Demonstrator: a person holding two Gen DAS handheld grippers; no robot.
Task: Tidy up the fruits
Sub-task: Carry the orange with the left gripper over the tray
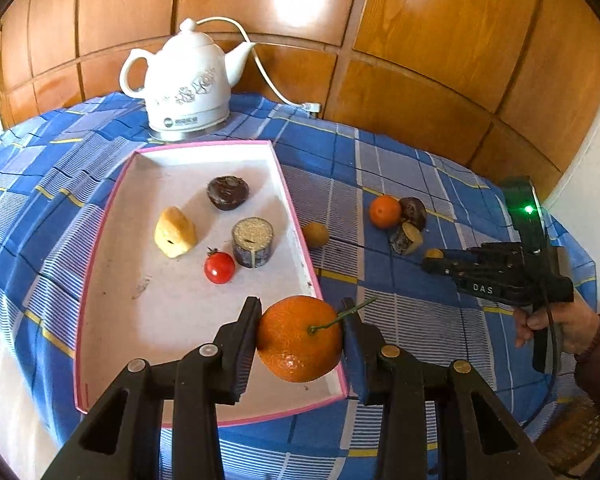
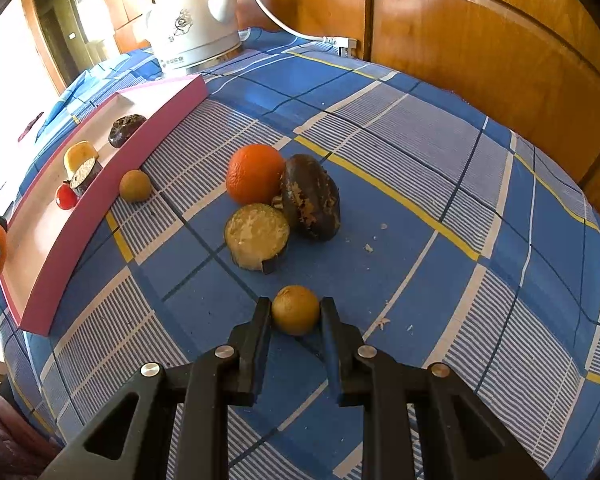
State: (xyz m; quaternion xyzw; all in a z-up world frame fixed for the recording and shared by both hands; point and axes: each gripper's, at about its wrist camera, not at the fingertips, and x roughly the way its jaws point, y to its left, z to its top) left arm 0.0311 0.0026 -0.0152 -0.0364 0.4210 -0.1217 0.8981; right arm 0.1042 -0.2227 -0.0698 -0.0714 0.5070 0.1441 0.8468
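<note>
A blue checked cloth (image 2: 420,168) covers the tabletop, with wooden panelling (image 1: 440,40) behind and a white kettle (image 1: 188,80) at the far edge. The left gripper (image 1: 300,312) has its fingers closed on an orange (image 1: 300,340) above the near right corner of the pink-rimmed tray (image 1: 100,280), its green stem pointing up and to the right. The right gripper (image 2: 295,308) has its fingers pressed on a small round brown fruit (image 2: 295,310) resting on the cloth, near a cut dark fruit (image 2: 257,236).

Open cloth spans the tabletop's (image 2: 440,152) right side; a clump of fruit (image 2: 284,200) crowds its middle, the kettle (image 1: 188,80) blocks the far edge, and the tray's (image 1: 112,240) near half lies bare.
</note>
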